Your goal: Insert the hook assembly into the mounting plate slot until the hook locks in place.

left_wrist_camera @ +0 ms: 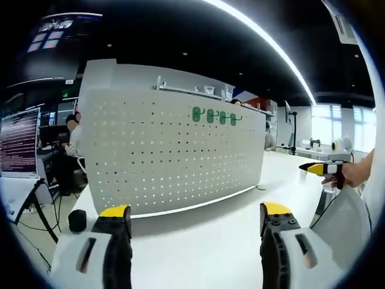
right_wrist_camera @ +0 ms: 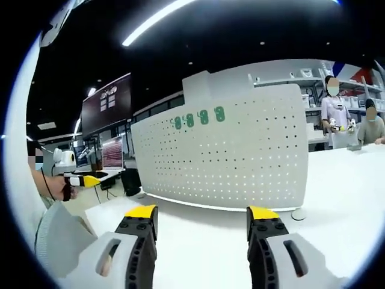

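Observation:
A white perforated mounting plate (left_wrist_camera: 174,156) stands upright on the white table (left_wrist_camera: 204,247). A row of green hooks (left_wrist_camera: 216,116) hangs near its top edge. My left gripper (left_wrist_camera: 195,221) is open and holds nothing; it is low over the table, well short of the plate. In the right gripper view the same plate (right_wrist_camera: 240,153) and green hooks (right_wrist_camera: 198,117) face me. My right gripper (right_wrist_camera: 201,218) is open too, nothing between its yellow-tipped jaws. Each gripper shows at the other view's edge, held in a hand: the right gripper (left_wrist_camera: 319,168) and the left gripper (right_wrist_camera: 81,180).
A small round disc (right_wrist_camera: 298,214) lies on the table by the plate's corner. A black cylinder (left_wrist_camera: 77,220) sits at the table's left edge, beside a monitor (left_wrist_camera: 18,141). People sit and stand behind the plate. Shelves and desks fill the background.

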